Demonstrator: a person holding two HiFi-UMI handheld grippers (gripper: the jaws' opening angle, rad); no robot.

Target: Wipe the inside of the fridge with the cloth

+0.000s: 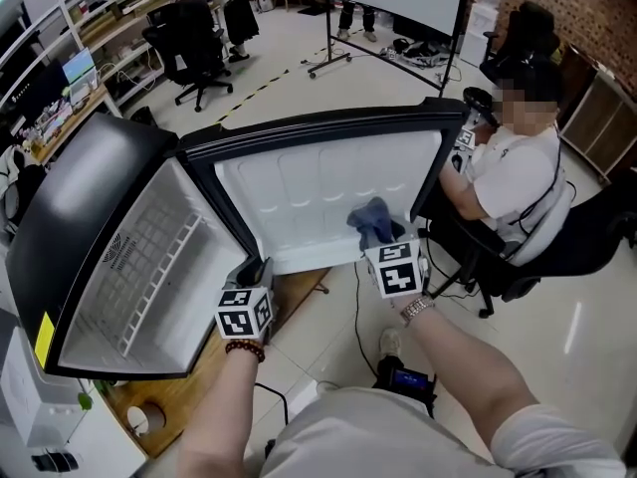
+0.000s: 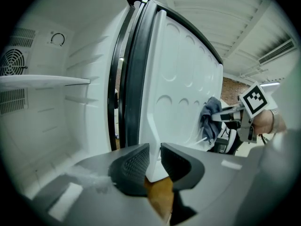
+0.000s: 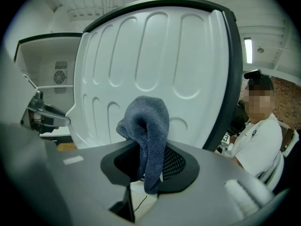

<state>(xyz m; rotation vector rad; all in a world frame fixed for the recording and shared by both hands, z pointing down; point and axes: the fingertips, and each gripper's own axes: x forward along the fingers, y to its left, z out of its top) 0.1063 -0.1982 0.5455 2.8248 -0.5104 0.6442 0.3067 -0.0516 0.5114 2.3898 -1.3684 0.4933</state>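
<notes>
My right gripper (image 3: 149, 166) jaws pinch the soft, floppy cloth (image 3: 146, 119) by its fold; it bunches easily. My left gripper (image 2: 155, 157) jaws hold the stiff door edge (image 2: 151, 126).

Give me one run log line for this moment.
left gripper: clamped on fridge door lower edge | right gripper: gripping cloth | cloth: at door's inner panel | door: open

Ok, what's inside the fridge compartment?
A white wire shelf and a round fan vent. No food shows; the corner behind the left gripper is covered.
</notes>
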